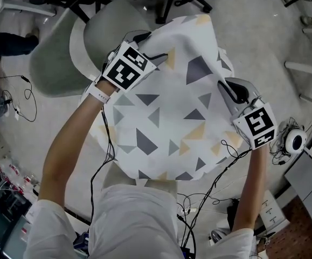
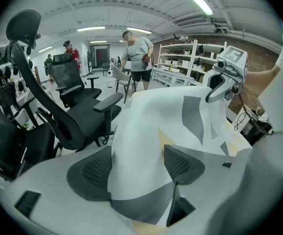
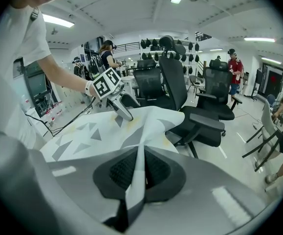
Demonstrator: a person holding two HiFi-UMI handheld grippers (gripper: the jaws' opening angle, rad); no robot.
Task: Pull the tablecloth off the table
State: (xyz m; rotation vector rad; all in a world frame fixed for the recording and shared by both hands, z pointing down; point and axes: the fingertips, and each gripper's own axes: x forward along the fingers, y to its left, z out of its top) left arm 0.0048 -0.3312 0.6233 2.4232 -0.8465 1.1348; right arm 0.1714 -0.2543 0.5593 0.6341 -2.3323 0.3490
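Observation:
The tablecloth (image 1: pixel 166 123), white with grey and yellow triangles, hangs spread between my two grippers above the floor. My left gripper (image 1: pixel 147 45) is at its far left corner. In the left gripper view, the left gripper (image 2: pixel 136 165) stands wide open, with a fold of the cloth (image 2: pixel 156 116) bulging between the pads. My right gripper (image 1: pixel 228 88) is at the cloth's right edge. The right gripper view shows this gripper (image 3: pixel 139 168) shut on a thin fold of the cloth (image 3: pixel 97 131).
A pale grey rounded seat or tabletop (image 1: pixel 80 47) sits on the floor to the far left of the cloth. Black office chairs (image 2: pixel 73 92) (image 3: pixel 190 102) stand around. Cables (image 1: pixel 209 198) trail near my feet. People stand farther off in the room.

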